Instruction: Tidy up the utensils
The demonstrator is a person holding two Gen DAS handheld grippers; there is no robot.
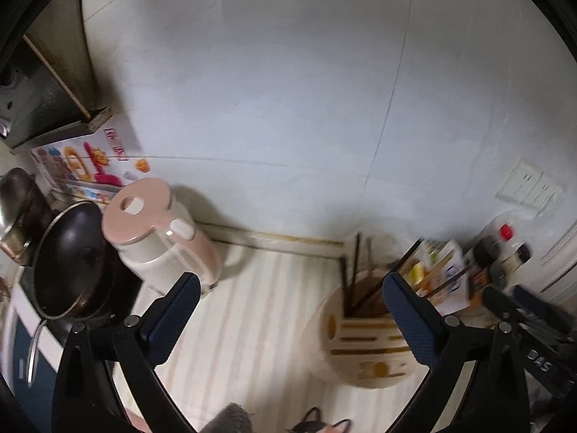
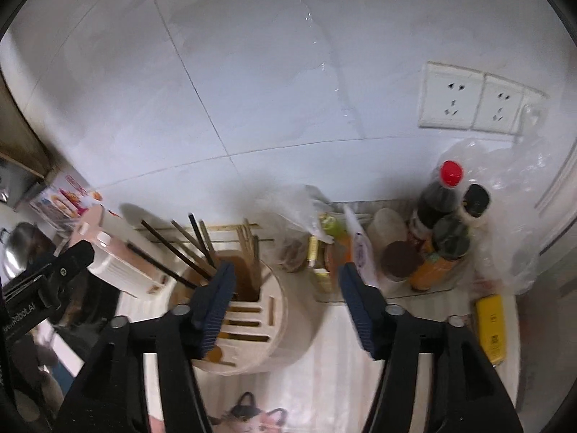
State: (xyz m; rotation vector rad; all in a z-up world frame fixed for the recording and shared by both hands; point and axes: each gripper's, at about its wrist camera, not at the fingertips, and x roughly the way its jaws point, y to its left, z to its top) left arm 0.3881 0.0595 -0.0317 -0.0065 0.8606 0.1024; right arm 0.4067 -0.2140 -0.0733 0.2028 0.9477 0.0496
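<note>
Utensil holder (image 2: 249,328) is seen on striped surface (image 1: 252,324), w/ several chopsticks (image 2: 194,249) stood in its one deep well; approx. 4 knife slots are bare. Left tool (image 1: 290,310) & right tool (image 2: 285,299) are both spread, nothing pinched.

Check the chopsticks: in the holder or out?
In. The chopsticks stand leaning in the holder's round well; both tongs open, empty.

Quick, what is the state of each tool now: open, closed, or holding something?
Left tool: open, holding nothing, above the striped counter.
Right tool: open, holding nothing, over the utensil holder with chopsticks.
</note>
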